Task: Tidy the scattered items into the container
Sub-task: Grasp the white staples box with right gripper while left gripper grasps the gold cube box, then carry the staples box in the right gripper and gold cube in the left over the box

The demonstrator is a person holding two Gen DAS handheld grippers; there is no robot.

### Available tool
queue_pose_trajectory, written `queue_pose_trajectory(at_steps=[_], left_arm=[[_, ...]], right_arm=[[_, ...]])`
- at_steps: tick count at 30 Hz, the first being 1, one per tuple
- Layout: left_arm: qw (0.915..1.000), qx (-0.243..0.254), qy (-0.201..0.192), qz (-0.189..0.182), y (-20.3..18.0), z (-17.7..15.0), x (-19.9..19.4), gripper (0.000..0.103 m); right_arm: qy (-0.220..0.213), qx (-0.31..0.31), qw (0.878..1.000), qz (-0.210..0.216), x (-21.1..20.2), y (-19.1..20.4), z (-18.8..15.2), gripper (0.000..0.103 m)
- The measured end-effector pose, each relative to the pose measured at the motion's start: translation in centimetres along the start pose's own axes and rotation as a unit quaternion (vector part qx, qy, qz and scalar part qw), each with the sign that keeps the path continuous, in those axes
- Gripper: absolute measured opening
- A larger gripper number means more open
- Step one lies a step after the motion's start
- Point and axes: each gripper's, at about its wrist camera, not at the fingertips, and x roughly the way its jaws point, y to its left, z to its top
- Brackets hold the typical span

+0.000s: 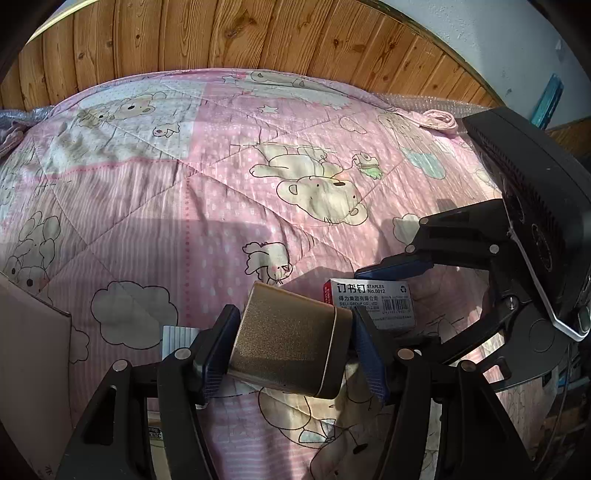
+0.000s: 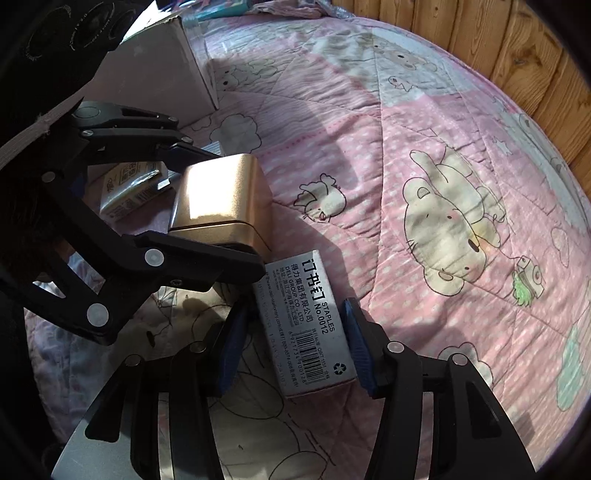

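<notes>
A gold tin sits tilted between the blue pads of my left gripper, which is shut on it just above the pink quilt. In the right wrist view the same tin is clamped by the left gripper. A grey staples box lies on the quilt between the jaws of my right gripper. The right pad is against it and a small gap shows at the left pad. The staples box lies right behind the tin, under one of the right gripper's fingers.
A cardboard box stands on the quilt beyond the left gripper; its edge shows at the far left. A small yellow-and-white carton and a striped grey item lie by the tin. A wooden wall borders the bed.
</notes>
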Motion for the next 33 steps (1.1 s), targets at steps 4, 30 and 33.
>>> queue_pose_trajectory(at_steps=[4,30,33], left_arm=[[0.9998,0.015,-0.004,0.009,-0.1,-0.3,0.1,0.056],[0.9992,0.019,-0.033,0.014,-3.2,-6.5,-9.6,0.055],[0.9992,0.017,-0.034,0.014,-3.5,-7.7,-10.8,0.055]], right_arm=[[-0.014,0.02,1.0,-0.013,-0.1,-0.2,0.1,0.039],[-0.046,0.253,0.962,-0.093,-5.1,7.7,-4.2,0.039],[-0.048,0.265,0.958,-0.099,-5.3,9.5,-4.4,0.039]])
